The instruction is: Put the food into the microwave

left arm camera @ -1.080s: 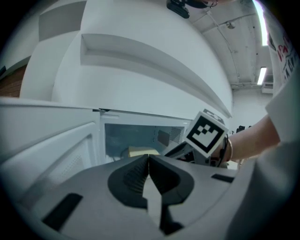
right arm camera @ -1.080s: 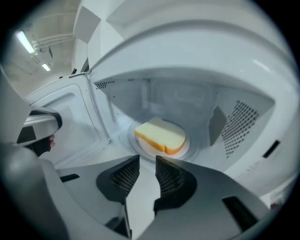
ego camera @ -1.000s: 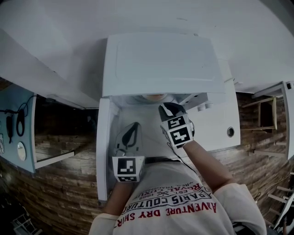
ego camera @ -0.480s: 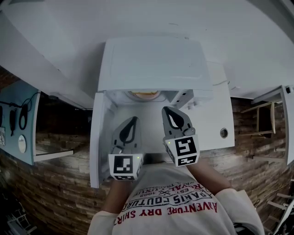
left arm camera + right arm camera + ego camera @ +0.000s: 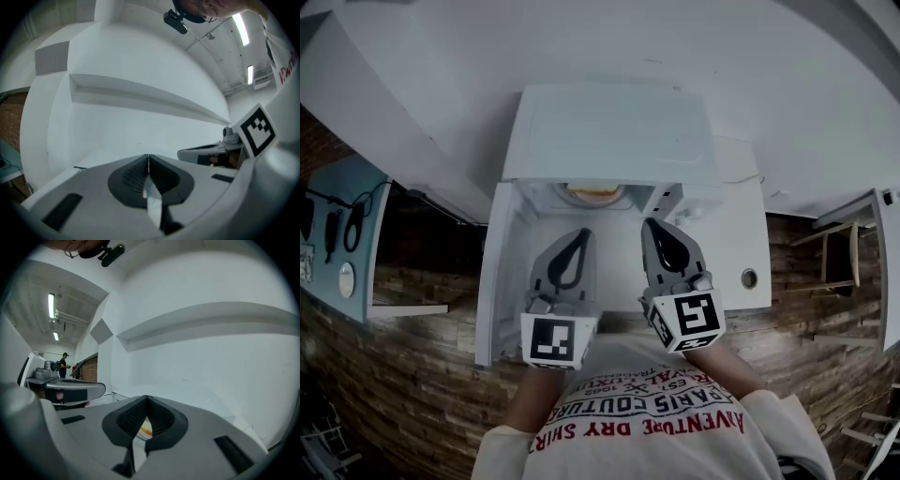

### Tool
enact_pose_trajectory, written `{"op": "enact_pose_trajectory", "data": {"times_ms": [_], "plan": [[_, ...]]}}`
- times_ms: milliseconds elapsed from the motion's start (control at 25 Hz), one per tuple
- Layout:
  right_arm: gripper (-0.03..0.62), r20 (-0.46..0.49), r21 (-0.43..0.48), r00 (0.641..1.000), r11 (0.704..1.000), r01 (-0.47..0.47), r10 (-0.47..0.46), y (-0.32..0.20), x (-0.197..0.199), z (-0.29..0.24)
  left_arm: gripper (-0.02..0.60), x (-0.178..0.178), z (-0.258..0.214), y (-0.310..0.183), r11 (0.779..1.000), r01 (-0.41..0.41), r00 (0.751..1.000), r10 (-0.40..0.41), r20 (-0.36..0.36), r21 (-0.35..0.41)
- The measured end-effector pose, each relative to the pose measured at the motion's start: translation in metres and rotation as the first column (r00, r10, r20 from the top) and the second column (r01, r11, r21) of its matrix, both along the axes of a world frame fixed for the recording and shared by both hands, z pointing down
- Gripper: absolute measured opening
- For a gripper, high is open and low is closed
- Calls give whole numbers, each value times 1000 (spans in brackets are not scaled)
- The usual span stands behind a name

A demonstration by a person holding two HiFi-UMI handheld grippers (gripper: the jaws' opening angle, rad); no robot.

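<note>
The white microwave [image 5: 609, 131] stands with its door [image 5: 490, 281] swung open to the left. Inside its cavity rests a plate of yellowish food [image 5: 592, 192], also glimpsed as an orange-rimmed patch [image 5: 144, 429] behind the right jaws. My left gripper [image 5: 581, 234] and right gripper [image 5: 654, 225] hover side by side in front of the opening, both pointing at it. Each is shut with nothing between its jaws. The left gripper's shut tip [image 5: 148, 157] faces the white wall, as does the right one's [image 5: 147, 399].
A white counter [image 5: 741, 244] with a round fitting [image 5: 749, 277] extends right of the microwave. A blue panel [image 5: 352, 234] with hanging items is at left, and a wooden frame [image 5: 834, 248] at right. Brick-patterned surface lies below. A distant person [image 5: 63, 364] stands far left.
Both grippers have drawn back from the cavity toward the person and risen. The right gripper, earlier reaching into the microwave, now sits outside. The plate inside has come into view.
</note>
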State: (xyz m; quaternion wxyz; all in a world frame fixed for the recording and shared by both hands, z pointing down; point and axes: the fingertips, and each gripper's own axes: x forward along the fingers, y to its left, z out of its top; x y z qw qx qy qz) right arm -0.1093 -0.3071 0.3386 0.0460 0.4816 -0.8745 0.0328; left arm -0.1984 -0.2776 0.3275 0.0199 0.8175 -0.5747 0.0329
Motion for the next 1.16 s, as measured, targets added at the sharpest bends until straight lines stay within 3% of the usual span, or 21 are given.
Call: {"op": "enact_pose_trajectory", "data": {"times_ms": [160,360,520,960,1160], "plan": [[12,-29,45,999,999,23,-21,2,2,-8,8,6,-7,1,1000,3,1000,-3,24,26],[12,-27,28,999,999,26,-26,0,5,-5,8,10,-7,0,1000,-6,1000,6,-6,19],[12,-28,15,999,999,28,-28,-1,5,-3,8,8,-6,-3,999,-11,1000,10,15,44],[11,-29,-13,999,1000,18,-18,-3,5,2,8,1,2,-6,999,6,1000,-6,9,37],[12,-35,-33,999,999,16,-17,-6,2,10,8,-5,11,-6,1000,16,1000,-16,9,-5]]}}
